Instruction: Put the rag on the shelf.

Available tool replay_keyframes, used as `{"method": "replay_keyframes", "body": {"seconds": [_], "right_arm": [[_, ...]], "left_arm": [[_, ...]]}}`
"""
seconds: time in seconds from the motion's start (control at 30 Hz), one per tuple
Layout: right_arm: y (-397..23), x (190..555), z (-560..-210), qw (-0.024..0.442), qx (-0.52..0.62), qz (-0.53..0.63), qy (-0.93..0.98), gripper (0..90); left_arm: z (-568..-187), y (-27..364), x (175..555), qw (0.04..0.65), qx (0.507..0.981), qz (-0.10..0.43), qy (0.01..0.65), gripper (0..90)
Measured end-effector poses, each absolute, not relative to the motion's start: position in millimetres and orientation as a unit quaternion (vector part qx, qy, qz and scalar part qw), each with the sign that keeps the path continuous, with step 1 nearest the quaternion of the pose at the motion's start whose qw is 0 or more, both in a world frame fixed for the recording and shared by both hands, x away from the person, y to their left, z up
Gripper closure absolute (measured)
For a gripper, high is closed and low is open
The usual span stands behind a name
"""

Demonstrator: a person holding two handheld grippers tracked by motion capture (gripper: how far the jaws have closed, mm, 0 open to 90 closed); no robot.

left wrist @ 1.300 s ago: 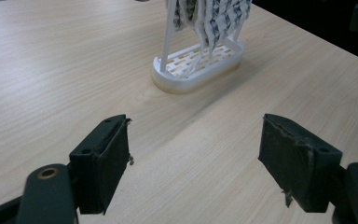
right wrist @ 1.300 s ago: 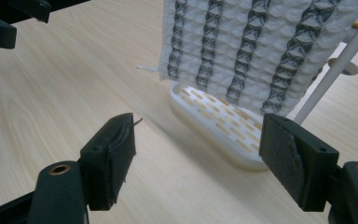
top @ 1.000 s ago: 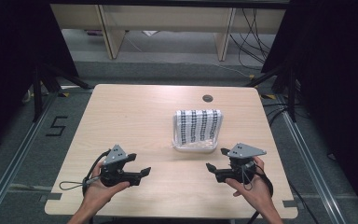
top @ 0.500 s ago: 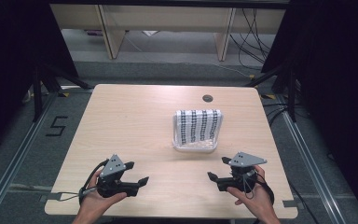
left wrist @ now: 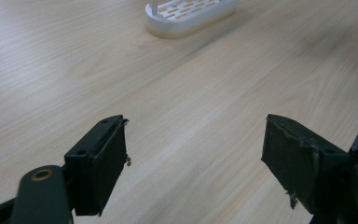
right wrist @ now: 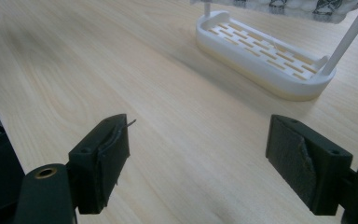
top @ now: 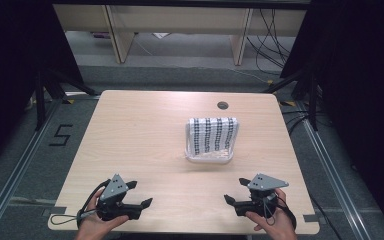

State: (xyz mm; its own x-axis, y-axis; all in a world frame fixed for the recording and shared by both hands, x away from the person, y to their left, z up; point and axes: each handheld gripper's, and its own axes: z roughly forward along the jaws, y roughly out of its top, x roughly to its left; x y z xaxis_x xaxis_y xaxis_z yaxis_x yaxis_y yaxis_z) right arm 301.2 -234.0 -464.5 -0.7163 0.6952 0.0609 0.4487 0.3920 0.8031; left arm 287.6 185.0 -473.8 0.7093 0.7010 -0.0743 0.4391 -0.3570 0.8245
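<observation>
Nearest to us, our two hands sit low at the near edge of the table [top: 145, 145], one at each corner of that edge, well apart from each other. The left gripper [top: 141, 195] rests just above the wood with its jaws spread wide and nothing between them; in the left gripper view we see bare tabletop in the gap between the two black pads. The right gripper [top: 235, 192] mirrors it, jaws likewise wide apart and empty, and both point inward and forward toward the middle of the table. We judge this a ready stance: hands parked clear of the work, jaws already parted so that either could go in for a grasp without a further adjustment.

Farther out, right of centre, stands a white slotted tray [top: 209, 157] with rounded ends. In the right gripper view a thin white post [right wrist: 349, 37] rises at a slant from its end, and a cloth [top: 211, 135] patterned in black and white checks hangs over the top of this frame. We take it for a small drying rack, the cloth draped to hang free. It lies closer to our right hand, so that side seems the likelier to reach first.

Beyond it, near the far edge, a small round cable hole [top: 223, 105] is set in the tabletop.
</observation>
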Motion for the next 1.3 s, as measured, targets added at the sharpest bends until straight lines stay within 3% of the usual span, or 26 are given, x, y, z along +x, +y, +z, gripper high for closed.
{"method": "replay_keyframes", "body": {"seconds": [0.8, 1.3], "right_arm": [[-238.3, 293.6, -499.2, 0.134, 0.338, 0.375, 0.853, 18.7], [-236.5, 293.1, -498.0, 0.135, 0.329, 0.375, 0.856, 18.7]], "left_arm": [[-497.1, 186.4, 278.9, 0.405, 0.837, 0.164, 0.33, 19.1], [-496.8, 188.0, 279.8, 0.405, 0.836, 0.165, 0.332, 19.1]]}}
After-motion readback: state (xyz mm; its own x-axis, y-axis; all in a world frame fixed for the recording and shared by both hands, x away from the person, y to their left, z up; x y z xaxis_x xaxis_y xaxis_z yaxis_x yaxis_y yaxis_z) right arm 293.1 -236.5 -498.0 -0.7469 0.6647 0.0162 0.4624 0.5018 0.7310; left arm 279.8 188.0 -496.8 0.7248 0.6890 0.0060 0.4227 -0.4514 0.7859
